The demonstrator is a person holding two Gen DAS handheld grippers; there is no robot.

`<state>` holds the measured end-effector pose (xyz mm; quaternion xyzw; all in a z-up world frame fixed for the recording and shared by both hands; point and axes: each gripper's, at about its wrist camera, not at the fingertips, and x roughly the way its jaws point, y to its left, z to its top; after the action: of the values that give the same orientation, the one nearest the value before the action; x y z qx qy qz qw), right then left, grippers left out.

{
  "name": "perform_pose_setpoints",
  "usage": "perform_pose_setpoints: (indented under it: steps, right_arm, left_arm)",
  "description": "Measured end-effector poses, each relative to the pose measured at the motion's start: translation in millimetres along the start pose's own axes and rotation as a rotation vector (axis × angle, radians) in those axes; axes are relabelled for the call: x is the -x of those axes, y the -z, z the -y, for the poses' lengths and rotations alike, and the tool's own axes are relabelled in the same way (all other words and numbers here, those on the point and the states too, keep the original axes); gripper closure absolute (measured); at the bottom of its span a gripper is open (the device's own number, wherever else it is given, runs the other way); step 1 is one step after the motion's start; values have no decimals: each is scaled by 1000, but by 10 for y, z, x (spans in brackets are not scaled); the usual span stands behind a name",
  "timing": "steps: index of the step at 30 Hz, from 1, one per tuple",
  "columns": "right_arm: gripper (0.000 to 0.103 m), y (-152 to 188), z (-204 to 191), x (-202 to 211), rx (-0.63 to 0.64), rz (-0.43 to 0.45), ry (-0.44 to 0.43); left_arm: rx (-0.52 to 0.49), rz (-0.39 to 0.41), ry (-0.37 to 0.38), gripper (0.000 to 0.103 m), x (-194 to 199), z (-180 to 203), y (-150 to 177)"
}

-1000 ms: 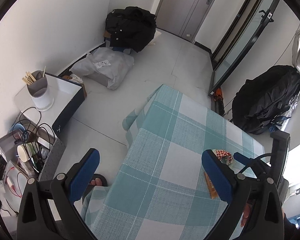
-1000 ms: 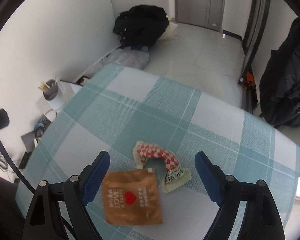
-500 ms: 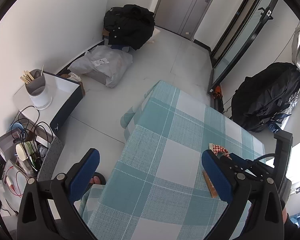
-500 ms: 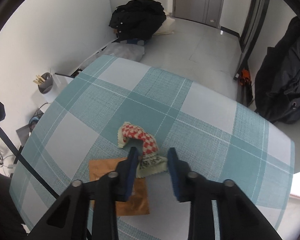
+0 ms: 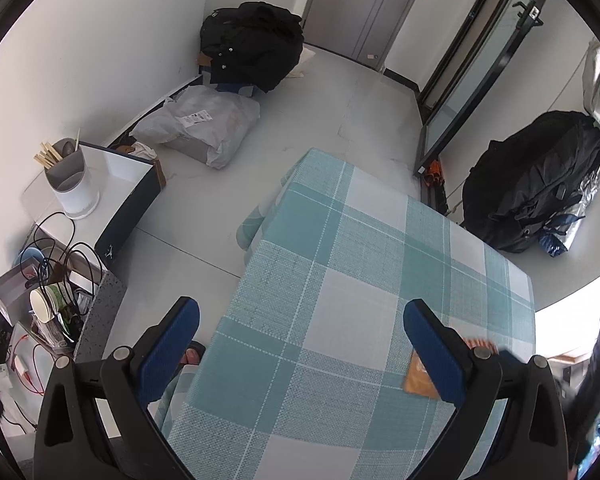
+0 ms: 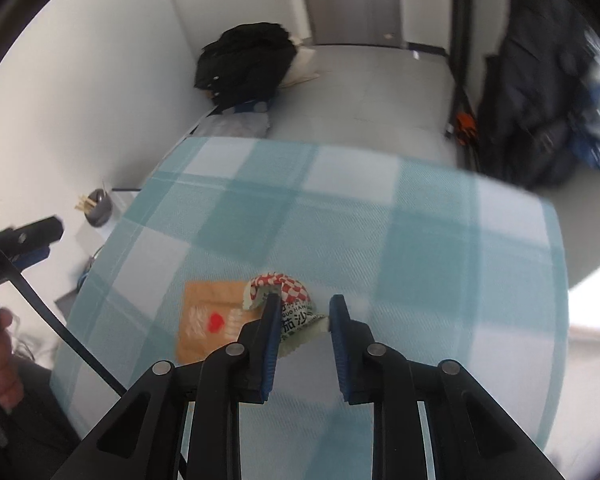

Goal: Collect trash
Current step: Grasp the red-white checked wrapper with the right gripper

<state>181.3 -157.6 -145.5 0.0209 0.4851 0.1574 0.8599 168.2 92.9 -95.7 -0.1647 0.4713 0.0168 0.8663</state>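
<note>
The right gripper [image 6: 304, 312] had its jaws drawn close together, with only a narrow gap between them, and they had just been closing. Between them sat the crumpled red-and-white checked wrapper [image 6: 288, 292], its pale printed end caught against the left blue pad [image 6: 274, 320] and reaching across to the right one, so it looked pinched there, just above the tabletop [image 6: 420, 248]. Beside it, towards the tabletop's near left corner, an orange-brown flat sachet [image 6: 204, 320] with a red heart lay flat on the cloth, part of it under the wrapper.

The left gripper [image 5: 300, 344] hung over the tabletop's left edge with its jaws spread wide and nothing between them. Past its right pad [image 5: 432, 352] I could see a corner of the same sachet [image 5: 418, 376] near the right edge of the cloth.

The tabletop was covered with a teal-and-white checked tablecloth [image 5: 340, 280] that draped over the far corner. The floor around it was pale grey. Against the wall lay a black jacket [image 5: 256, 44] heaped on a box, with a grey plastic parcel bag [image 5: 204, 124] in front of it. A grey utensil holder with chopsticks [image 5: 68, 176] stood on a low white box, beside a clutter of cables. A black backpack [image 5: 532, 184] leaned near a glass door. A person's hand [image 6: 0, 360] showed at the left edge of the right wrist view.
</note>
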Motion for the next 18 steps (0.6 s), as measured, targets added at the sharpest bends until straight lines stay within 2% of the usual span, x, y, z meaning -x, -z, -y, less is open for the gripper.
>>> perform_pose_setpoints:
  steps: [5, 9, 14, 18]
  right_arm:
    - [80, 407, 162, 233, -47, -28, 13]
    - [80, 606, 194, 367, -54, -48, 10]
    - [73, 751, 146, 389, 9, -68, 42]
    - [68, 763, 74, 361, 79, -59, 45]
  left_arm:
    - [-44, -14, 4, 3, -30, 88, 66]
    - [-91, -12, 17, 3, -17, 200, 113]
    - [-155, -67, 126, 3, -48, 365, 178]
    - [-195, -75, 122, 3, -76, 476, 237]
